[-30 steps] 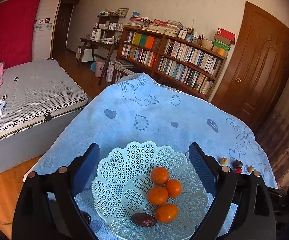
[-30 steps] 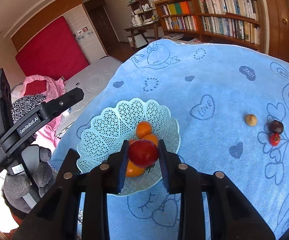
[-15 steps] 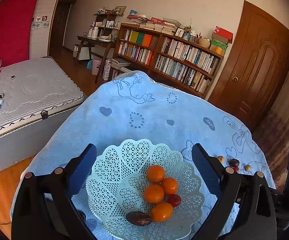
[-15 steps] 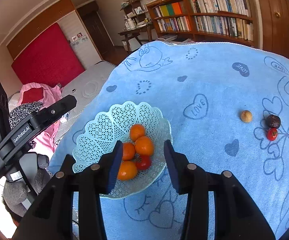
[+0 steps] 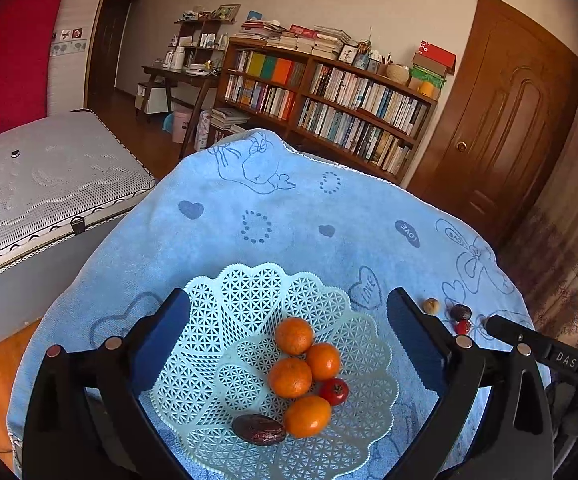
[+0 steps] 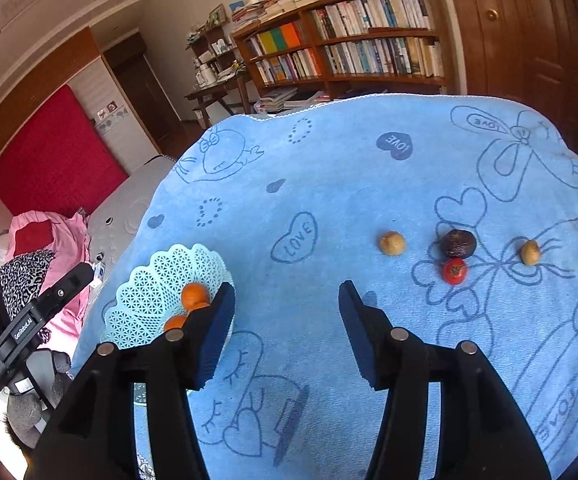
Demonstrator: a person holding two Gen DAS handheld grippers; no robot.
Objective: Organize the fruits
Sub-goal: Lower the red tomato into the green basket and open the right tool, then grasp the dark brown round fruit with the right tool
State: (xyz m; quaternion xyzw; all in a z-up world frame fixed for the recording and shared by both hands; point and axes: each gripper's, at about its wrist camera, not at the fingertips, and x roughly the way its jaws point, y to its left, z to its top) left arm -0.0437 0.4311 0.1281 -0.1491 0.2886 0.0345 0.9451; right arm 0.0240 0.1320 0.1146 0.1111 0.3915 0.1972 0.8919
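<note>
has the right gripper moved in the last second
Yes. The right gripper was over the basket, which now sits at the left of its view. It has swung right toward the loose fruit on the cloth, jaws open.

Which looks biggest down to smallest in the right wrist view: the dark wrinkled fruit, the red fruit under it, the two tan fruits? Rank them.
1. dark wrinkled fruit
2. red fruit, slightly smaller
3. left tan fruit and right tan fruit: too alike to rank, and fisheye distortion near the edge makes it unsure.
</note>
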